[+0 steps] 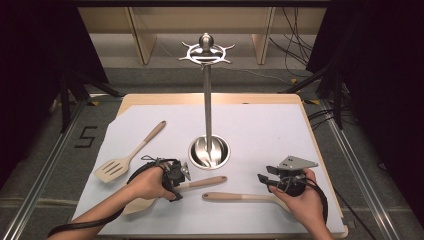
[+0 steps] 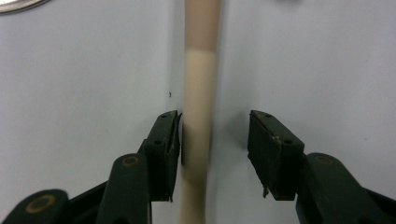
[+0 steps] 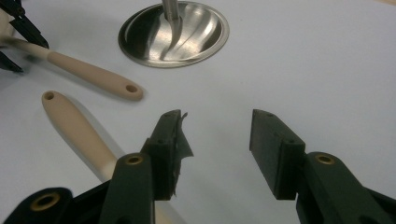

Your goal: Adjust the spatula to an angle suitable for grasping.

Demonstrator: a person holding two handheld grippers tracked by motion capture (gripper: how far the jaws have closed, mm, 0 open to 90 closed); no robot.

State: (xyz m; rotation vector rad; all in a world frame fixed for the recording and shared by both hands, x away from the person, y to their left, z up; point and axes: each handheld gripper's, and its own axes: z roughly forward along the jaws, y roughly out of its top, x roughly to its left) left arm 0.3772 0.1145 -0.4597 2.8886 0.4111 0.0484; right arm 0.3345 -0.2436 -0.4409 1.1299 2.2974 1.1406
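A beige utensil with a wooden handle lies across the mat in front of the stand. My left gripper is down over it, and its jaws stand open astride the handle. The left pad sits right against the handle while the right pad is well clear of it. A second beige utensil lies nearer the front edge. My right gripper hovers open and empty over the mat, and that utensil's handle passes under its left jaw.
A tall steel hanging stand with hooks at the top rises from a round dish base at mid-table. A slotted beige spatula lies to the left. The pale mat covers the wooden table.
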